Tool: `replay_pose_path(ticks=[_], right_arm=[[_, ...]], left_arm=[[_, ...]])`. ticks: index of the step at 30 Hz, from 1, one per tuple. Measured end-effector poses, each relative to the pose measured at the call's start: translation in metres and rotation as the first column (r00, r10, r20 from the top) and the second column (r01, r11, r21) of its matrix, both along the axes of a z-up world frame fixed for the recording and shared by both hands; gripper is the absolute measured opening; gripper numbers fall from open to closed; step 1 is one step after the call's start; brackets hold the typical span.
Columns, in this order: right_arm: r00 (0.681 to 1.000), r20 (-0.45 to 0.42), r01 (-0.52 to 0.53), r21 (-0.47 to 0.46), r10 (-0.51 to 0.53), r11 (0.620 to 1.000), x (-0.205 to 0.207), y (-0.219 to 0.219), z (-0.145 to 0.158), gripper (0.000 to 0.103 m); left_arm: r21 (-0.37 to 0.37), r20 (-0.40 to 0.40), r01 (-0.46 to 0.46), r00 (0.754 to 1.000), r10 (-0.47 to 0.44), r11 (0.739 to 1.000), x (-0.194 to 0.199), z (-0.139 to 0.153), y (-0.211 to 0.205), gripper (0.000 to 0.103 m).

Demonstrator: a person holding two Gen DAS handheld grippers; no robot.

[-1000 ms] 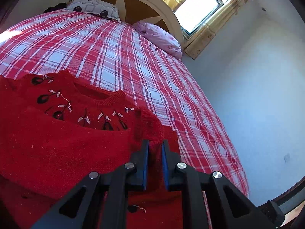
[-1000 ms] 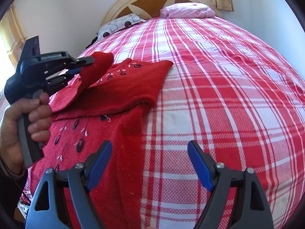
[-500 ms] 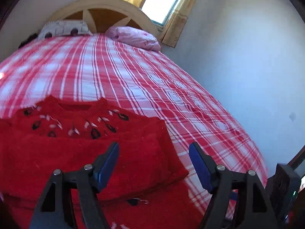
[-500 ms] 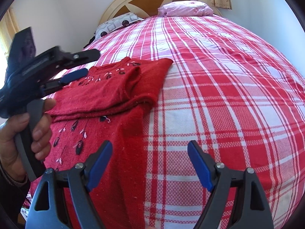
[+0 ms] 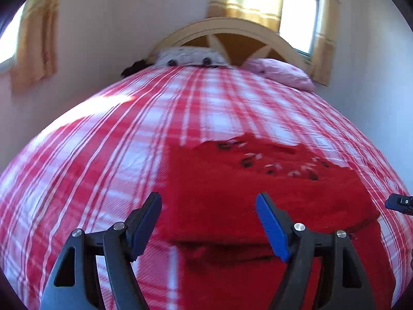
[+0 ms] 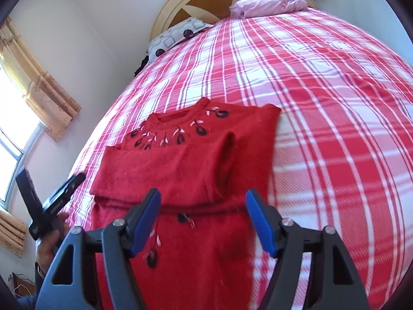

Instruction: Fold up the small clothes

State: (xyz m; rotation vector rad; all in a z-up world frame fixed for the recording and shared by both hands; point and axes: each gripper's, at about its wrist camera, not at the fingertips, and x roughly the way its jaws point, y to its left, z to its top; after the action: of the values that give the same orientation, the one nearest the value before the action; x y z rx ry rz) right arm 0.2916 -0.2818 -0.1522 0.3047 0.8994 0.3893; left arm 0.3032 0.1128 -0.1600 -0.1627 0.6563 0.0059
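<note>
A: Sweater (image 6: 185, 170) first: where does it lie from your right gripper (image 6: 202, 219)?

B: Right under your tool and running away toward twelve o'clock. Your blue pads stand apart over the red knit, closing a little, and nothing is pinched between them; whether they touch the wool, I cannot tell.

A: Which way does it point?

B: Its long axis goes from your wrist up the bed (image 6: 322, 103), slightly toward eleven. The hem end is nearest you, the neckline with its dark embroidered flowers farthest, aimed at the headboard (image 6: 206, 2). Both sleeves look folded in across the chest, forming a band that lies crosswise over the body.

A: And your left gripper (image 5: 209, 222)?

B: Jaws wide, nothing in them. From its camera the folded edge of the sweater (image 5: 258, 193) sits just ahead, between twelve and two o'clock, with plaid cover showing from nine to eleven. That view is blurred, so fine detail is lost.

A: Do you see one tool from the other?

B: Yes. In the right view your left hand (image 6: 49, 245) grips its handle at eight o'clock, beside the sweater's edge. In the left view a dark bit of the other tool pokes in at three o'clock.

A: Farther off?

B: A patterned pillow (image 6: 178, 36) and a pink pillow (image 6: 268, 4) lie against the headboard at twelve, with curtains (image 6: 38, 90) on the window at nine to ten.
</note>
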Motion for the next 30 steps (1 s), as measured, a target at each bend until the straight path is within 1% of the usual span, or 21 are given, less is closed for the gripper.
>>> replay_pose_path(ticks=[1,3,7,9,11,12,15,19,24,26,30], right_arm=[[1.000,-0.014,-0.009,0.004,0.009,1.000,0.007,0.004,-0.002,0.067],[0.999,-0.039,-0.004,0.002,0.004,1.000,0.019,0.009,-0.008,0.065],[0.996,-0.092,0.001,-0.052,-0.006,0.999,0.037,0.023,-0.024,0.059],[0.993,-0.117,-0.001,-0.074,-0.008,0.997,0.041,0.027,-0.033,0.049],[0.992,-0.129,-0.008,-0.059,0.000,0.998,0.042,0.027,-0.037,0.028],[0.991,-0.133,-0.012,-0.044,0.006,0.999,0.042,0.026,-0.037,0.023],[0.993,-0.120,-0.014,-0.021,0.012,1.000,0.041,0.023,-0.033,0.020],[0.998,-0.067,-0.004,-0.043,0.001,0.999,0.039,0.024,-0.016,0.018],[1.000,0.006,0.014,-0.065,-0.013,0.998,0.032,0.016,0.007,0.018],[0.999,0.025,0.032,-0.073,-0.030,0.997,0.030,0.012,0.010,0.018],[0.997,0.036,0.074,-0.049,-0.072,0.996,0.026,-0.005,0.008,0.017]], left_arm=[[-0.017,-0.019,-0.024,1.000,0.023,1.000,-0.002,-0.009,0.013,0.076],[-0.021,-0.050,-0.053,0.997,0.052,0.998,-0.005,-0.023,0.025,0.076],[-0.039,-0.094,-0.047,0.995,0.043,0.998,-0.008,-0.043,0.028,0.076],[-0.058,-0.100,-0.048,0.994,0.042,0.997,-0.005,-0.045,0.027,0.076],[-0.076,-0.102,-0.045,0.994,0.037,0.996,-0.004,-0.047,0.028,0.076],[-0.081,-0.106,-0.043,0.994,0.034,0.996,-0.005,-0.048,0.028,0.076],[-0.101,-0.115,-0.047,0.993,0.035,0.994,-0.006,-0.050,0.030,0.076],[-0.122,-0.110,-0.057,0.993,0.044,0.991,-0.006,-0.049,0.035,0.076],[-0.121,-0.119,-0.071,0.991,0.057,0.990,-0.006,-0.050,0.037,0.076],[-0.126,-0.120,-0.073,0.991,0.058,0.989,-0.007,-0.051,0.037,0.076],[-0.139,-0.124,-0.080,0.990,0.063,0.987,-0.007,-0.051,0.040,0.076]])
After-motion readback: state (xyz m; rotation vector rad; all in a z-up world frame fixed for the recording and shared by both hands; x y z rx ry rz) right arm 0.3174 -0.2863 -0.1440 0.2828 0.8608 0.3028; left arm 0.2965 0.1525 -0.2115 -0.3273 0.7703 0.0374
